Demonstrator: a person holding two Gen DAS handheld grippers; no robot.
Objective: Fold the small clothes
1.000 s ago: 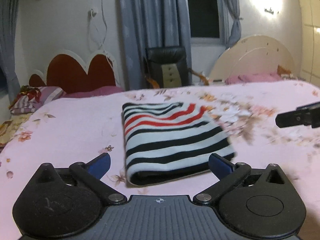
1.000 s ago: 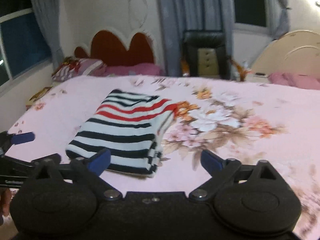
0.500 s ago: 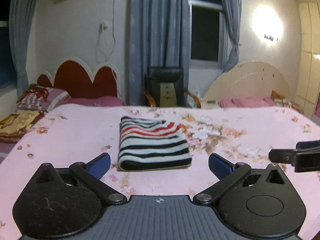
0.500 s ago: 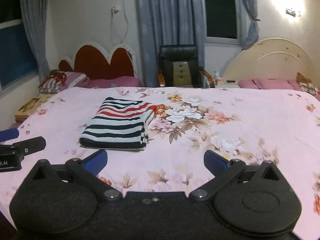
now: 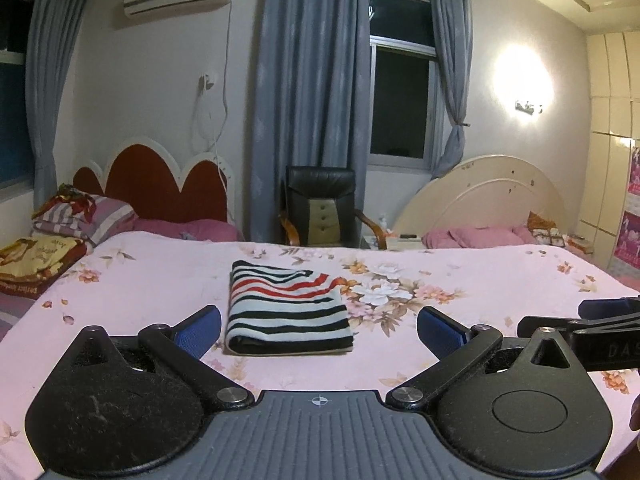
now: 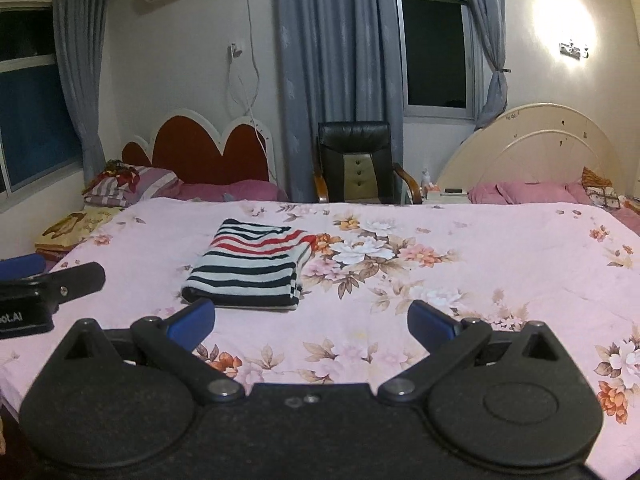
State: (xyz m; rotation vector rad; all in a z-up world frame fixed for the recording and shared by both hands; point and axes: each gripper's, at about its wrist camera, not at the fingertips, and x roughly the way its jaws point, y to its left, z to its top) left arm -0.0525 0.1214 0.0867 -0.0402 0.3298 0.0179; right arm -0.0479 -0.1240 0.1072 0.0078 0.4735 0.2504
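Left gripper [image 5: 318, 330]: blue-padded fingers [image 5: 198, 330] spread wide, nothing between them, held above the near part of the bed and clear of the cloth. Right gripper [image 6: 310, 322]: fingers [image 6: 432, 326] likewise spread and empty, held level beside its partner; each tool shows at the edge of the other's view. Striped garment [image 5: 286, 310]: a compact rectangle of black, white and red bands, lying flat on the floral bedspread [image 5: 460, 280] ahead of both grippers and apart from them, its thick folded edge toward the cameras. The fold appears complete, which would explain the emptied, drawn-off tools, though the far edges are too small to judge for neatness. Beyond: a black chair [image 5: 320, 210] between two headboards.
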